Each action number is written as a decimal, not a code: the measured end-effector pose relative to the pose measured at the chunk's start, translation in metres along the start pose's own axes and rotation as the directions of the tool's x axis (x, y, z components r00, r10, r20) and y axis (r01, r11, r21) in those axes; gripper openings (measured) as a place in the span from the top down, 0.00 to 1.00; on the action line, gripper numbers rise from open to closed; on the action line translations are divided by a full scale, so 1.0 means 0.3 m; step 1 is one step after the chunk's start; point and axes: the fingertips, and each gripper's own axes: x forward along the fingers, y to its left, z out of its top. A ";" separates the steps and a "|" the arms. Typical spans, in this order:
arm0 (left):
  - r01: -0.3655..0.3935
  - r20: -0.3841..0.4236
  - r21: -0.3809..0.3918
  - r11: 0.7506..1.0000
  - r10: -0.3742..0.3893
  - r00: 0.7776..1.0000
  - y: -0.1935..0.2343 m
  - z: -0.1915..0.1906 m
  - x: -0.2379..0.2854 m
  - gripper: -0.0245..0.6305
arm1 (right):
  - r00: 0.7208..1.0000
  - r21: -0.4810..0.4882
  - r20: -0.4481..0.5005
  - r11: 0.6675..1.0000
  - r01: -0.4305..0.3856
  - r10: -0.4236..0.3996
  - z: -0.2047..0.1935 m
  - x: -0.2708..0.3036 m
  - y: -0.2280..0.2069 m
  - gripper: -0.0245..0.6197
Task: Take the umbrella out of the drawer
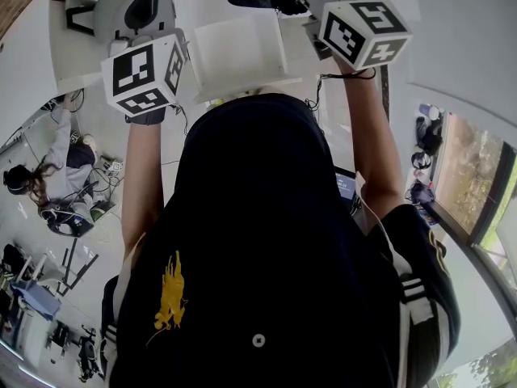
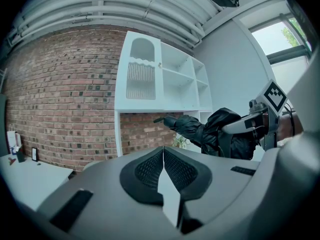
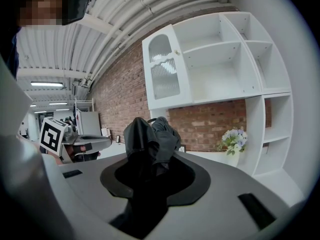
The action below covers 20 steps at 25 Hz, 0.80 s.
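The right gripper [image 3: 154, 170] pinches the umbrella [image 3: 150, 136], the left gripper [image 2: 163, 156] sits pressed together empty; a firm, level pinch seems wise

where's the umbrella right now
The umbrella is clamped in the right gripper, held up in front of the white shelf unit; it shows at the right of the left gripper view.

I am stretching my left arm [image 1: 141, 184] and right arm [image 1: 367, 136] out ahead; my left gripper [image 2: 163, 171] is pinching together on nothing, my right gripper [image 3: 150, 171] is clamping the black umbrella [image 3: 150, 139].
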 end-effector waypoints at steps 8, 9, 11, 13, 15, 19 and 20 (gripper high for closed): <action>0.002 -0.001 0.000 1.000 -0.002 1.000 -0.006 -0.004 -0.004 0.93 | 1.000 0.007 0.009 1.000 -0.001 0.001 0.001 -0.007 0.001 0.73; 0.002 0.000 0.000 1.000 -0.002 1.000 -0.005 -0.002 -0.004 0.93 | 1.000 0.007 0.010 1.000 -0.001 0.001 0.002 -0.006 0.002 0.74; 0.002 0.001 0.000 1.000 -0.002 1.000 0.000 -0.001 -0.005 0.93 | 1.000 0.007 0.009 1.000 -0.001 0.001 0.002 -0.004 0.004 0.74; 0.001 0.001 -0.001 1.000 -0.001 1.000 0.004 -0.003 -0.006 0.93 | 1.000 0.007 0.009 1.000 0.000 0.000 0.002 -0.003 0.006 0.74; 0.001 0.001 -0.001 1.000 -0.001 1.000 0.001 -0.005 -0.007 0.93 | 1.000 0.007 0.011 1.000 0.001 -0.001 0.003 -0.007 0.005 0.75; 0.003 0.002 -0.002 1.000 -0.003 1.000 -0.017 -0.006 -0.005 0.93 | 1.000 0.009 0.015 1.000 0.003 -0.003 0.003 -0.019 -0.006 0.75; 0.004 0.002 -0.002 1.000 -0.004 1.000 -0.019 -0.007 -0.005 0.93 | 1.000 0.010 0.016 1.000 0.004 -0.004 0.003 -0.020 -0.008 0.75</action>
